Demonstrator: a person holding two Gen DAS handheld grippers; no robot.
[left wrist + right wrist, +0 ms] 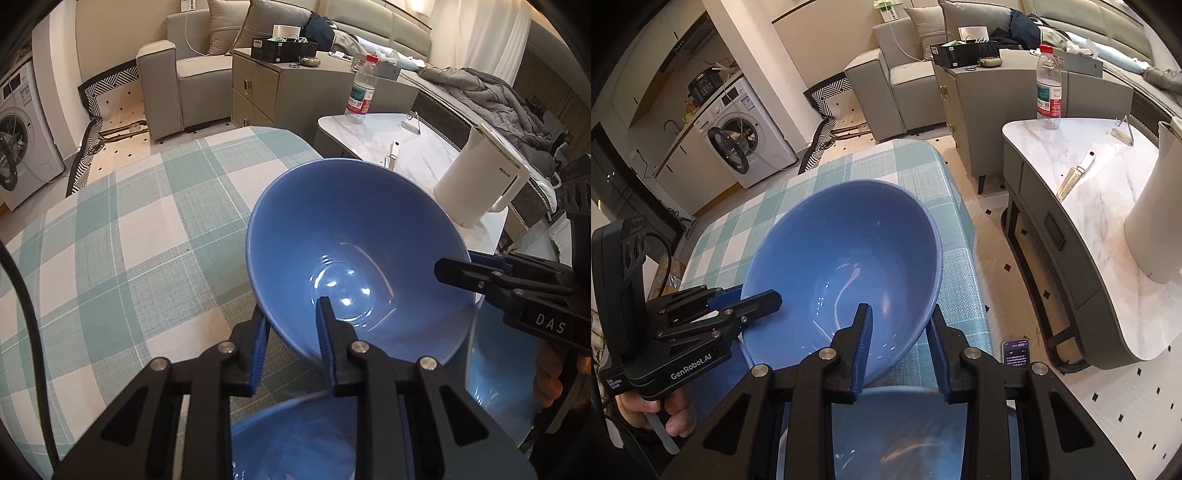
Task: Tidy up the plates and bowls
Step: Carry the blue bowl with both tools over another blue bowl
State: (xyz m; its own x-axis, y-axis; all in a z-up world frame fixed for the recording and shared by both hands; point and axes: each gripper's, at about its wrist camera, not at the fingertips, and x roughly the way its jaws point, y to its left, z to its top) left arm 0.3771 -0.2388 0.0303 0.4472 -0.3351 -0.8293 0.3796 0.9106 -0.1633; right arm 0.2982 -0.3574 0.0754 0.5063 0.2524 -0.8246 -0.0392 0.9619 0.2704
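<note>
Blue bowl held from two sides above the checked table.

The checked table (129, 229) carries the work at its near right corner, where the raised blue bowl (354, 254) hangs tilted, lifted clear of the cloth. Below it, at the table's near edge, lie two more blue dishes: a lower bowl (295, 439) under the left gripper (291, 347) and a second blue dish (498, 369) at the right, whether bowl or plate I cannot tell. That counts three blue pieces; no other crockery shows. The left gripper is closed narrowly over the raised bowl's near rim, one finger inside, one outside. The right gripper (901, 350) clamps the rim likewise. Judging from this, stacking is midway: the raised bowl is not yet nested.
</note>
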